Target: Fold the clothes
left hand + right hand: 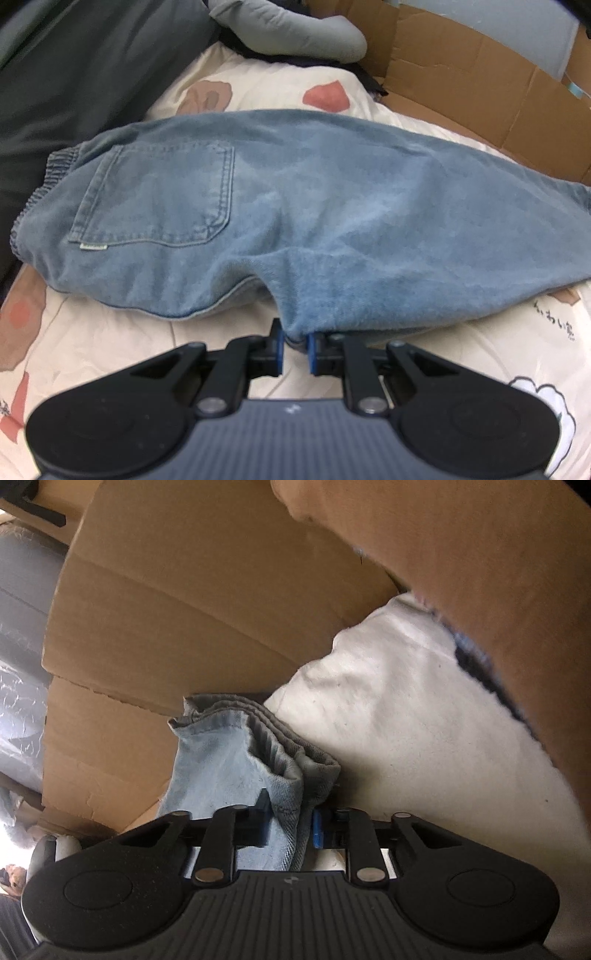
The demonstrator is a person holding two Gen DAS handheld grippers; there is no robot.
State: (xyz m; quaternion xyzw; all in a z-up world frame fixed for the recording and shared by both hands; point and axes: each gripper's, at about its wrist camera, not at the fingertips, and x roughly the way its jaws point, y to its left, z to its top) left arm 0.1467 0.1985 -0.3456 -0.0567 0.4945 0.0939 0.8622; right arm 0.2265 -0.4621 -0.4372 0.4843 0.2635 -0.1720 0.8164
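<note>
Both tongs pinch light-blue denim trousers [295,206]: left tongs [295,349] mid-edge; right tongs [289,821] hem, beside cardboard [177,590].

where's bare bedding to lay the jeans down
Free: the quilt strip between the jeans and left gripper, and a patch beyond them. Crowded: dark fabric left, grey pillow behind, cardboard right. The right gripper pinches a hem.

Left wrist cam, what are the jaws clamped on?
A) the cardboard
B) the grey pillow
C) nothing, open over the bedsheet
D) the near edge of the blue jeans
D: the left gripper has its jaws shut on a pinch of the blue jeans at their near edge, the jeans lying back pocket up on the patterned bedsheet.
</note>
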